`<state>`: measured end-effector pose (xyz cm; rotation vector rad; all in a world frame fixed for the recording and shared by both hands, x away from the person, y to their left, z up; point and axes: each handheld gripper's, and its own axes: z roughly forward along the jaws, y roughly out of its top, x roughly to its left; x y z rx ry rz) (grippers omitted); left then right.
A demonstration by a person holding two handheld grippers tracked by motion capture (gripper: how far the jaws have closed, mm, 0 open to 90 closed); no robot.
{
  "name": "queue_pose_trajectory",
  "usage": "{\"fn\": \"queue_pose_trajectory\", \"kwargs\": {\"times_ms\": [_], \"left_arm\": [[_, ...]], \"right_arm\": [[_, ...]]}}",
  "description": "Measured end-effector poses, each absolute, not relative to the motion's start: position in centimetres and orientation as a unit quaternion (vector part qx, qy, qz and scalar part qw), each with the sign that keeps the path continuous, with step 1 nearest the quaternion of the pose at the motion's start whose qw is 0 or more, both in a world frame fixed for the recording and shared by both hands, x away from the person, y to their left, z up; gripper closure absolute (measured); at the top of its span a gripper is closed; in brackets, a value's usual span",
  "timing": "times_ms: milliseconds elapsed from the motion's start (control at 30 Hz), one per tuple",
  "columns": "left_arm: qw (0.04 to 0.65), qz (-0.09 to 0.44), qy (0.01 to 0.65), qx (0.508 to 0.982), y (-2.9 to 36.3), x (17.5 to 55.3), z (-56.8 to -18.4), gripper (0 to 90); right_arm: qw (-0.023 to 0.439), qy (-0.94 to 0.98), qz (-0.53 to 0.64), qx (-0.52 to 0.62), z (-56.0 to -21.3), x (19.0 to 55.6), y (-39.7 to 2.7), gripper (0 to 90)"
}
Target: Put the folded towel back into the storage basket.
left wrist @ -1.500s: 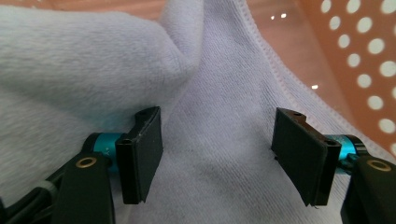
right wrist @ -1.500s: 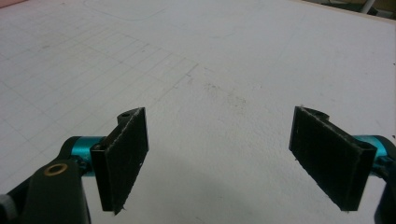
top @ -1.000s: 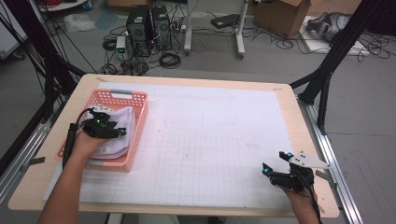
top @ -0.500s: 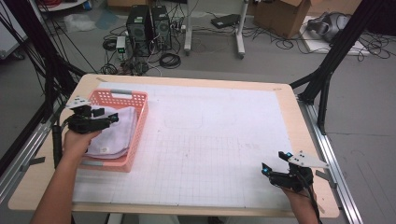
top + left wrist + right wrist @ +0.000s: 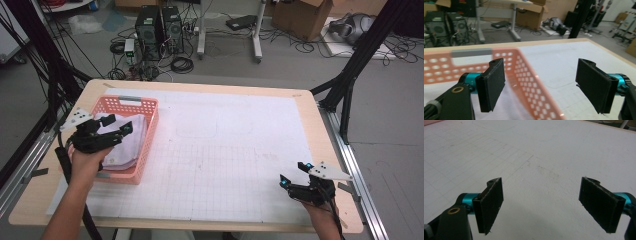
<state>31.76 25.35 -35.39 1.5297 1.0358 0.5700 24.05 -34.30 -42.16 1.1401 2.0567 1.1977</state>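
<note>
A pink plastic basket [image 5: 131,101] stands at the table's left and holds a folded white cloth [image 5: 127,147]. My left gripper [image 5: 120,125] hovers over the basket's near left part, pointing right across it. Its jaws have just been opening and stand wide, with nothing between them. In the left gripper view the gripper [image 5: 544,85] looks past the basket's rim [image 5: 524,72], with white cloth [image 5: 506,107] below it. My right gripper [image 5: 292,174] rests low near the table's front right corner. It is open [image 5: 541,205] over bare gridded paper [image 5: 536,157].
A white gridded sheet [image 5: 235,150] covers most of the wooden table [image 5: 310,102]. Beyond the far edge are computer towers [image 5: 160,27], cables, and cardboard boxes [image 5: 300,15] on the floor. Black frame legs [image 5: 350,75] stand at the right.
My left gripper has lifted off the cloth in the basket and drawn back toward the left, and its jaws have opened. The cloth stays in the basket. The right gripper has not moved.
</note>
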Motion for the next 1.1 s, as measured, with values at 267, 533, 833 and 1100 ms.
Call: {"fn": "queue_pose_trajectory", "kwargs": {"times_ms": [267,533,833,1100], "left_arm": [[0.587,0.229,0.394,0.669,20.7,29.6,-36.1,21.2],[0.595,0.203,0.336,0.701,16.5,28.1,-37.3,23.0],[0.608,0.188,0.293,0.713,14.6,26.6,-37.3,24.6],[0.625,0.153,0.261,0.719,11.9,25.2,-39.0,24.6]], "right_arm": [[0.246,0.751,0.445,0.42,-42.2,24.2,-34.5,18.6],[0.245,0.748,0.454,0.417,-42.1,24.0,-34.6,18.6],[0.245,0.741,0.466,0.417,-41.8,23.6,-34.7,18.6],[0.247,0.742,0.469,0.41,-41.6,23.4,-34.4,18.6]]}}
